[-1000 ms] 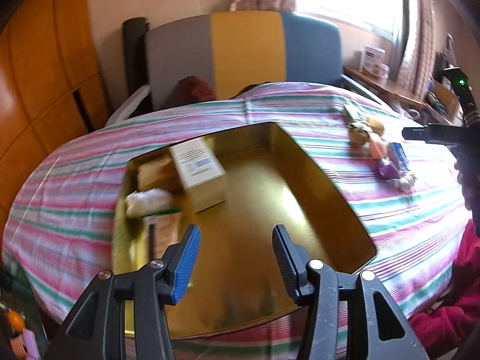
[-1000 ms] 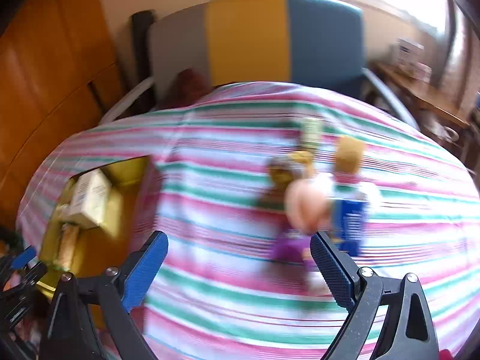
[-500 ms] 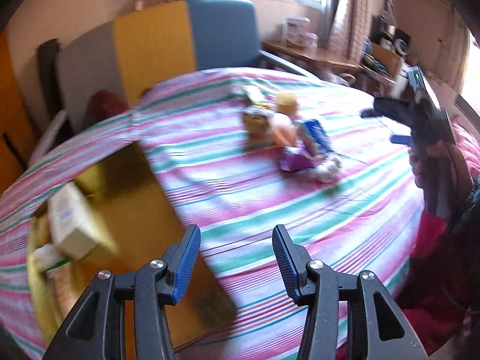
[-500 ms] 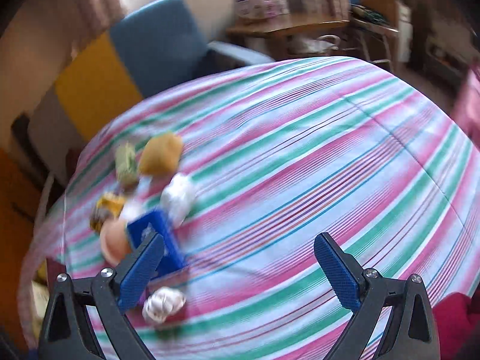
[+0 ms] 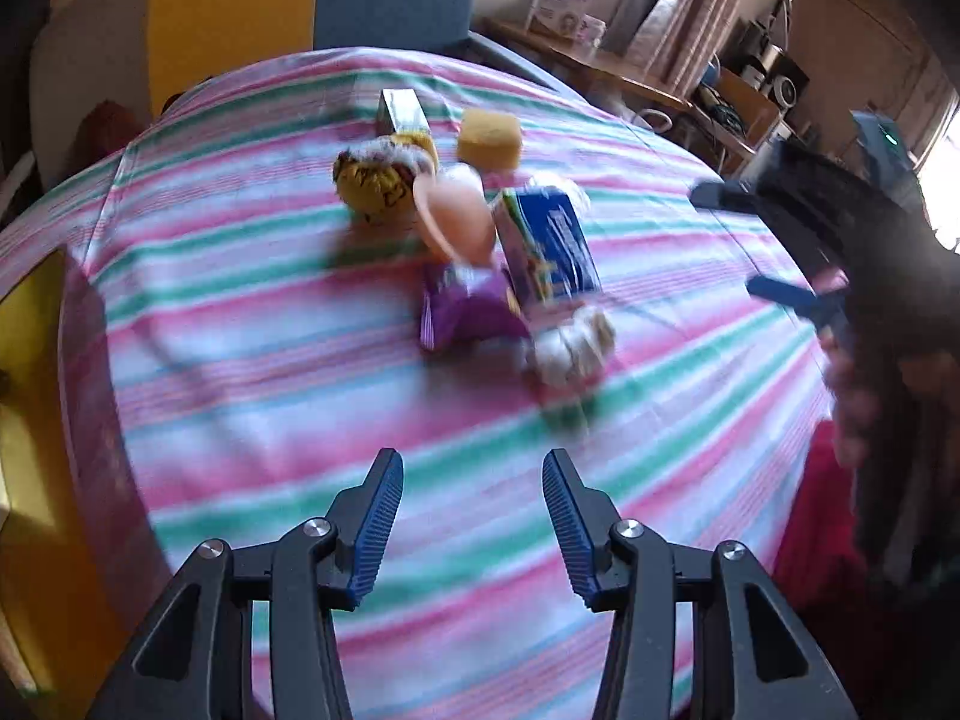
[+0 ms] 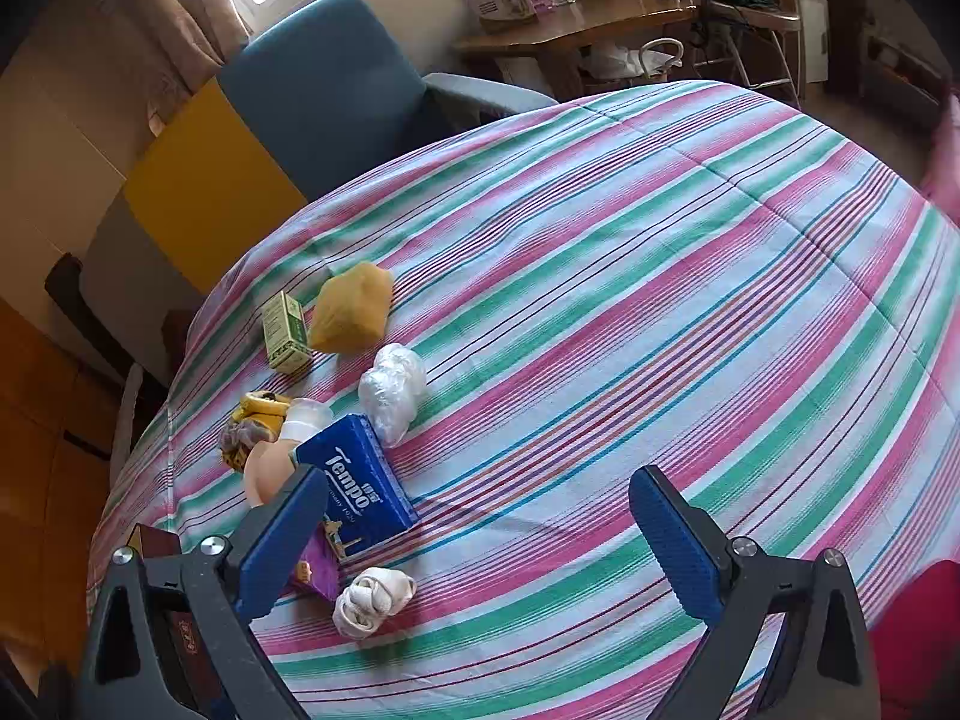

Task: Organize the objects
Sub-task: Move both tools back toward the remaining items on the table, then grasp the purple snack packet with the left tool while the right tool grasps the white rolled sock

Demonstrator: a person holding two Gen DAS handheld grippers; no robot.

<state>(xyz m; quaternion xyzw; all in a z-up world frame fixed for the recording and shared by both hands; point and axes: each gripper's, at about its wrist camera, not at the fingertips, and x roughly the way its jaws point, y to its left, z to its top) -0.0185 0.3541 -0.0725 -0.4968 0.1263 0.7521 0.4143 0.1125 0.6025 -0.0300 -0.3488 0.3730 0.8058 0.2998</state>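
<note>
Right wrist: striped tablecloth [image 6: 600,276], blue armchair [image 6: 336,84], wooden desk [image 6: 576,24] behind; both grippers' jaws spread, nothing between.

Left gripper [image 5: 468,516] and right gripper [image 6: 480,540]: black angular frames, silver screw heads at the pivots, ribbed blue pads [image 6: 678,534]. Green indicator light on the right unit. Person wears a red sleeve [image 5: 822,516]

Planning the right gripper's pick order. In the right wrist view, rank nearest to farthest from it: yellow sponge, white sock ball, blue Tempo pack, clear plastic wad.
From the right gripper:
1. white sock ball, low, just left of centre.
2. blue Tempo pack, behind the left finger.
3. clear plastic wad, beyond the pack.
4. yellow sponge, farthest back, beside the small green box.
</note>
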